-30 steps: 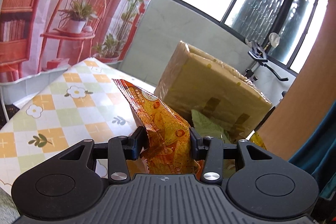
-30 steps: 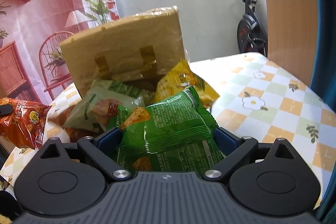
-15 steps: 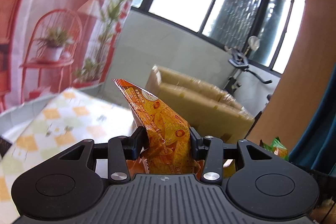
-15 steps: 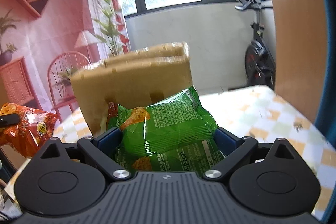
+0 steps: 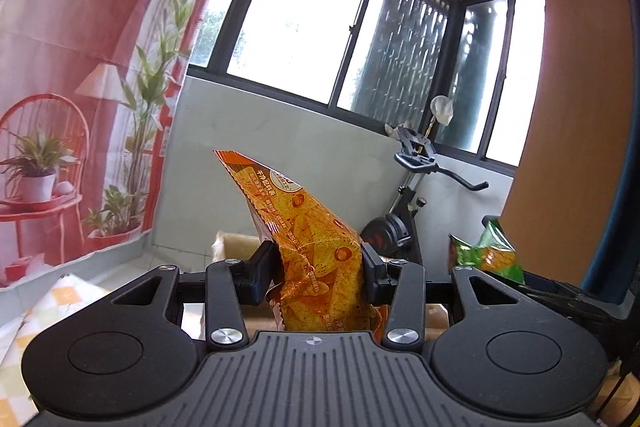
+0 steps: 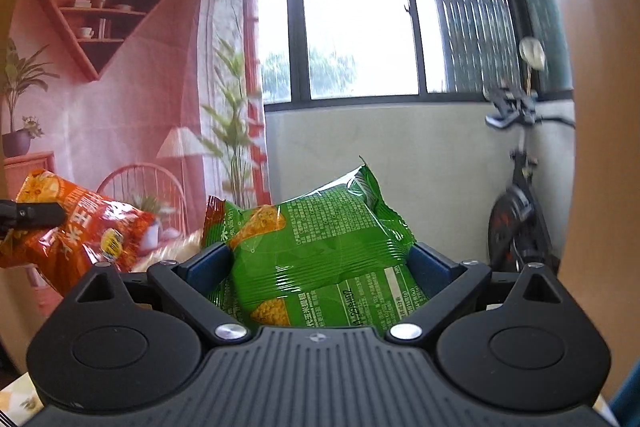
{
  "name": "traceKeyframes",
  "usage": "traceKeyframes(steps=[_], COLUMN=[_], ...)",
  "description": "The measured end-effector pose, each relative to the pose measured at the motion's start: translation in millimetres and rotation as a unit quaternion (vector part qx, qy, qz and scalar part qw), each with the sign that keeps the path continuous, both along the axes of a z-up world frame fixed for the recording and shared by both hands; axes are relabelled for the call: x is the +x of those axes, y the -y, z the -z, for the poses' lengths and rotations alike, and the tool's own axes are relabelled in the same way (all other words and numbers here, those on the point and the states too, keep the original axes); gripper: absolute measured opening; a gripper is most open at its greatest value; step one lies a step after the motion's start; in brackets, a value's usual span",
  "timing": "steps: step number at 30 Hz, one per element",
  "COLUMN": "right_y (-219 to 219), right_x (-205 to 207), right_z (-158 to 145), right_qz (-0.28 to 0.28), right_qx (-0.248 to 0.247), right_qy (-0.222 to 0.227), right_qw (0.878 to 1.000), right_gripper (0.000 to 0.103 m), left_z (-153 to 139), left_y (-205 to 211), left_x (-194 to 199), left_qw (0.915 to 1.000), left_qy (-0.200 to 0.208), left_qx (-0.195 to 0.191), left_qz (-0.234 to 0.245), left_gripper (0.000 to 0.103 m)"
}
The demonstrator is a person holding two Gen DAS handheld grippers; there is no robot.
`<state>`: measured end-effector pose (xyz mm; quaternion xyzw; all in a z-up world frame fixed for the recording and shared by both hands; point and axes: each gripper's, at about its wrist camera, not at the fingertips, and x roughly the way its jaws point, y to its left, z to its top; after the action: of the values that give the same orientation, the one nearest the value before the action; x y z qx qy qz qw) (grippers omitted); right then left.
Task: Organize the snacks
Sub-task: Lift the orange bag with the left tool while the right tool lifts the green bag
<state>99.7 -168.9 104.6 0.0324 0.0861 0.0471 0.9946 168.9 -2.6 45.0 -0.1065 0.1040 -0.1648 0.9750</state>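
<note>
Both tongs are clenching crinkly foil snack bags, left (image 5: 318,265) gripping orange (image 5: 308,247), right (image 6: 320,263) gripping green (image 6: 320,247), likely for sorting.

Exercise bike (image 5: 404,227) sits by the window (image 5: 296,27) w/ a pink room-print backdrop (image 6: 120,87) hanging on the left.

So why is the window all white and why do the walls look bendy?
Left wrist view: daylight overexposes the window to white, the fisheye lens bows its frame, and the orange snack bag in the left gripper stays sharp. Right wrist view: the same glare, the edges curve round, the exercise bike looks slightly smeared, and the green snack bag in the right gripper is crisp.
</note>
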Motion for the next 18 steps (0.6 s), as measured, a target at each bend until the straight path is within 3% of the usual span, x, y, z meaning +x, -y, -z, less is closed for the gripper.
traceKeyframes(steps=[4,8,18], right_y=[-7,-9,-12], right_x=[43,78,141], right_z=[0,9,35], right_qz=[0.003,0.010,0.025], right_qx=[-0.005,0.001,0.014], right_qy=[0.018,0.013,-0.044], right_qw=[1.000,1.000,0.999], right_gripper=[0.097,0.097,0.097], left_z=[-4,-5,15], left_y=[10,7,19], left_x=[31,61,99], left_qw=[0.9999,0.9993,0.9945], left_qy=[-0.002,-0.028,-0.098], left_qx=[0.002,-0.022,0.034], left_qz=[-0.014,-0.010,-0.019], left_gripper=[0.047,0.047,0.047])
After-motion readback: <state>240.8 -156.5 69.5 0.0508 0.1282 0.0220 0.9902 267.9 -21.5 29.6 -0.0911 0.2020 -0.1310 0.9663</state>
